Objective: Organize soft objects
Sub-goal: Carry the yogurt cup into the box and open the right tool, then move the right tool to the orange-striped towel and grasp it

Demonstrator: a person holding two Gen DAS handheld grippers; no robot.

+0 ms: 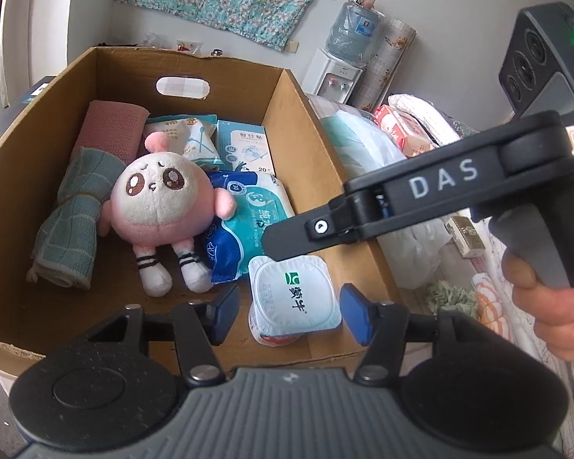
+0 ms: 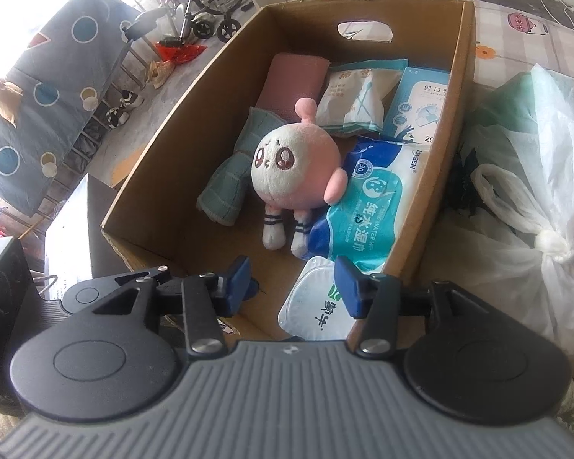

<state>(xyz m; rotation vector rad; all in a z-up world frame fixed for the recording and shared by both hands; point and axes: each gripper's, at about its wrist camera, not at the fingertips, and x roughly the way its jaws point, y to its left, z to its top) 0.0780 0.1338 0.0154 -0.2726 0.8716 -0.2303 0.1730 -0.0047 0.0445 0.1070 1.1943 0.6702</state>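
Clearly the yogurt cup (image 1: 294, 298) stands in the cardboard box (image 1: 313, 122), between the left tool's (image 1: 285, 311) parted, untouching pads; light, thin-walled, foil-topped, it suits a gentle sidewall grip.

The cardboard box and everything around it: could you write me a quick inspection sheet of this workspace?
Surface: patterned cloth under the cardboard box.
Job's things: in the box, plush toy, rolled green towel, pink towel, wipes pack, yogurt cup by the near wall.
Clutter: tied plastic bags beside the box.
Grippers: left gripper open, pads either side of the cup; right gripper open over it.
Cables: white cord.
Surroundings: water dispenser, wheelchair.
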